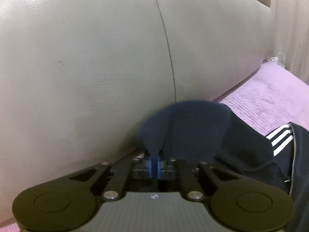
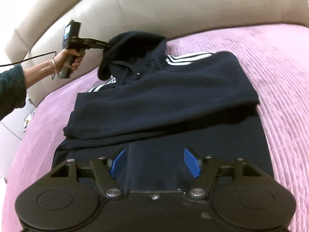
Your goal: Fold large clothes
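A navy hooded jacket [image 2: 164, 100] with white shoulder stripes [image 2: 179, 59] lies on the pink bedspread [image 2: 274, 81], its sleeves folded across the body. My left gripper [image 1: 154, 161] is shut on the jacket's hood [image 1: 185, 127] and holds it lifted off the bed near the headboard. It also shows in the right wrist view [image 2: 105, 45], held in a hand, with the hood [image 2: 133, 44] raised. My right gripper [image 2: 155, 161] is open and empty, low over the jacket's lower part.
A beige padded leather headboard [image 1: 87, 58] stands close behind the hood and also shows in the right wrist view [image 2: 173, 5]. A black cable [image 2: 27, 59] trails from the left gripper's handle. The bed's left edge [image 2: 29, 119] is near.
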A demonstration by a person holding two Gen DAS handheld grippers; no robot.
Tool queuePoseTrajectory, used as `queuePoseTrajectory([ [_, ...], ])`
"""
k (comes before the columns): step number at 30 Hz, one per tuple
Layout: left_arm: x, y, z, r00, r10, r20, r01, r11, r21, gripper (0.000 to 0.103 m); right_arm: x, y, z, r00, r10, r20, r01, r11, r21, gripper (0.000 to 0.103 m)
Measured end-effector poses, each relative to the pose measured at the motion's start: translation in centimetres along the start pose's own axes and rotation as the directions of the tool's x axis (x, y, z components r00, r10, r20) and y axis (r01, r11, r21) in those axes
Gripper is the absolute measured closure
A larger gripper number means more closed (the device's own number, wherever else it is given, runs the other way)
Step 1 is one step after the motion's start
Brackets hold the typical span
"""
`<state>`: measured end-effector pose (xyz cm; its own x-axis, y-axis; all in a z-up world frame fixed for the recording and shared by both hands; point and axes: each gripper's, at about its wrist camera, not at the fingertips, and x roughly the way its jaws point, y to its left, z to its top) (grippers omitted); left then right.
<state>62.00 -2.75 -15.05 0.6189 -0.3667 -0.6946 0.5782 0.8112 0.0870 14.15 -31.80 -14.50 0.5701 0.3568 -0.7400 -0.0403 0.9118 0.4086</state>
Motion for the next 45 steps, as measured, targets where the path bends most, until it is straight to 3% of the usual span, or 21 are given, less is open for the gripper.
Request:
queuePoseTrajectory([
  [3,-2.1,-0.6,0.1,0.996,0.036,0.088,-0.036,0.999,0.007,0.098,-0.1,0.3,-0.1,1.000,-0.010,-0.010,0.010,1.000,-0.018,0.025],
  [8,-8.4,-2.2,1.2,0.984,0.012,0.180,-0.013,1.000,0.005,0.098,-0.8,1.7,0.7,0.999,0.037,0.031,-0.034,0.996,-0.084,0.025],
  [11,-13.4,-4.3,1.8,0.968,-0.001,0.251,-0.003,1.000,0.014,0.098,-1.7,2.4,1.0,0.995,0.069,0.069,-0.061,0.992,-0.110,0.025],
  [16,-22.0,-10.3,0.8,0.936,-0.040,0.350,0.016,0.997,0.074,0.098,-3.6,2.4,1.1,0.985,0.115,0.125,-0.099,0.987,-0.126,0.025],
  [19,-24.8,-15.8,-1.2,0.928,-0.086,0.364,0.042,0.991,0.129,0.098,-4.7,1.6,1.2,0.980,0.128,0.154,-0.114,0.989,-0.099,0.025],
  [24,-26.7,-22.6,-8.3,0.936,-0.233,0.264,0.189,0.965,0.182,0.097,-6.4,-1.4,1.5,0.970,0.113,0.213,-0.116,0.993,0.000,0.025],
  [28,-24.1,-25.8,-14.7,0.938,-0.324,0.122,0.301,0.937,0.175,0.096,-6.7,-3.6,2.1,0.969,0.118,0.216,-0.137,0.987,0.079,0.023],
  [31,-21.2,-27.4,-18.6,0.924,-0.383,-0.018,0.381,0.913,0.147,0.089,-5.7,-3.9,3.0,0.971,0.137,0.197,-0.160,0.981,0.107,0.022],
  [32,-20.8,-27.5,-19.4,0.922,-0.386,-0.040,0.387,0.908,0.160,0.085,-5.1,-3.9,3.5,0.971,0.147,0.188,-0.170,0.979,0.109,0.022],
  [34,-21.2,-27.8,-21.1,0.909,-0.411,-0.065,0.416,0.892,0.177,0.065,-3.6,-3.5,4.6,0.972,0.166,0.164,-0.185,0.977,0.106,0.022],
  [38,-23.7,-25.6,-21.1,0.856,-0.518,0.004,0.516,0.853,0.080,0.038,0.7,-2.2,6.2,0.980,0.190,0.065,-0.197,0.974,0.110,0.022],
  [40,-24.1,-24.1,-20.5,0.867,-0.492,0.081,0.494,0.869,-0.012,0.017,3.0,-1.7,6.3,0.983,0.185,0.012,-0.185,0.976,0.111,0.022],
  [42,-23.9,-22.0,-20.1,0.899,-0.412,0.150,0.430,0.895,-0.118,0.016,5.5,-1.2,6.1,0.985,0.167,-0.039,-0.162,0.980,0.113,0.023],
  [45,-21.7,-19.2,-20.4,0.958,-0.253,0.133,0.281,0.919,-0.277,0.019,8.9,-1.8,5.5,0.982,0.165,-0.090,-0.149,0.976,0.161,0.022],
])
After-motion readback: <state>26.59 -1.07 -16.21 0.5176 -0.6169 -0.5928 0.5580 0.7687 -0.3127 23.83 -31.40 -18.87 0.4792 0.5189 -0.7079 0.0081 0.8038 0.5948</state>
